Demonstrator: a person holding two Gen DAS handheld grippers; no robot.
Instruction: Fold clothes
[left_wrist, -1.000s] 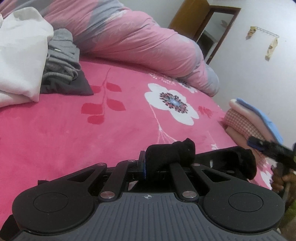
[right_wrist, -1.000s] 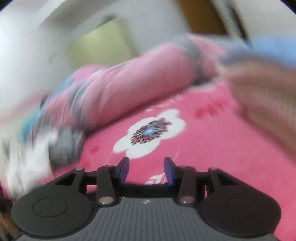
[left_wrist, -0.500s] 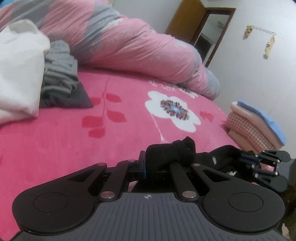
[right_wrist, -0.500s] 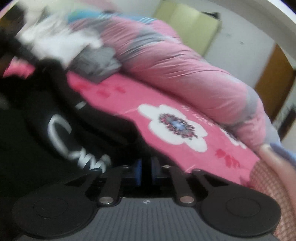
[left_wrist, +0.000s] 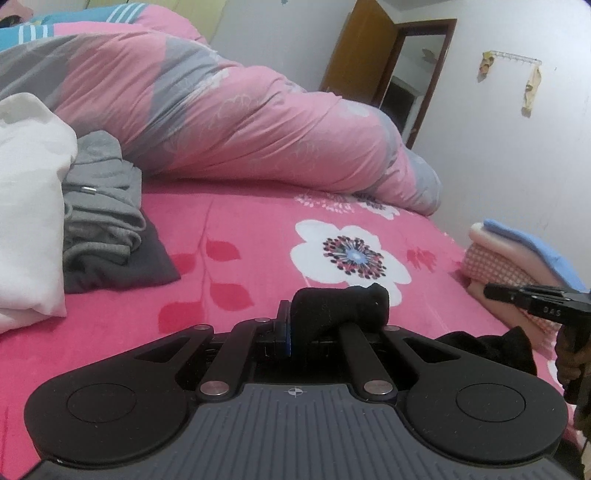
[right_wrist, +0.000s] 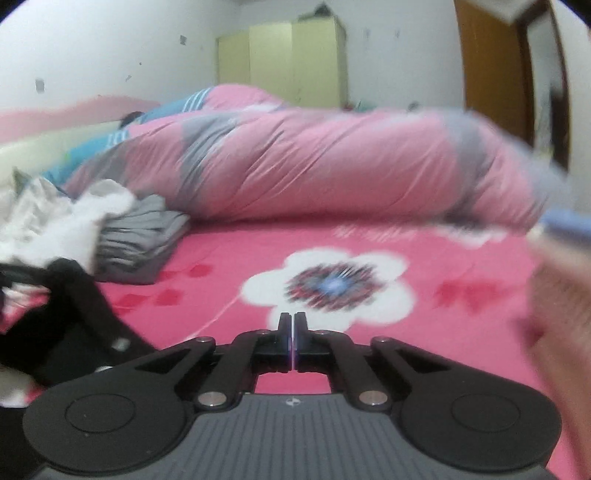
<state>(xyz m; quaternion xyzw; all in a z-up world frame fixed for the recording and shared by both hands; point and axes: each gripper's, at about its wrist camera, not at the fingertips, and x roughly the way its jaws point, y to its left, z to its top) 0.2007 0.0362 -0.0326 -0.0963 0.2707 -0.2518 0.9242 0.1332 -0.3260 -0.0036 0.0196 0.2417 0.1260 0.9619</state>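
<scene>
Black fabric (left_wrist: 340, 306) is bunching up between the fingers of the left gripper (left_wrist: 291, 332), which is pinching it tight; more of the same black garment is trailing off to the right, lying on the bed (left_wrist: 240, 236) near its front right edge, beside the hand carrying the right gripper (left_wrist: 532, 299). In the right wrist view, the right gripper (right_wrist: 292, 332) is showing its fingers pressed together with nothing visible between them; the jaws have just been closing. Dark cloth is hanging at the left edge of that blurred view. The pink floral sheet is covering the bed, with a large white flower (left_wrist: 351, 254) printed toward its middle. A rolled pink and grey duvet (left_wrist: 240, 122) is lying along the far edge. A white garment (left_wrist: 29, 221) and a grey hoodie (left_wrist: 99, 214) are sitting in a pile at the left edge, touching each other. A folded stack (left_wrist: 517, 254) of checked, peach and blue items is resting at the right edge.
</scene>
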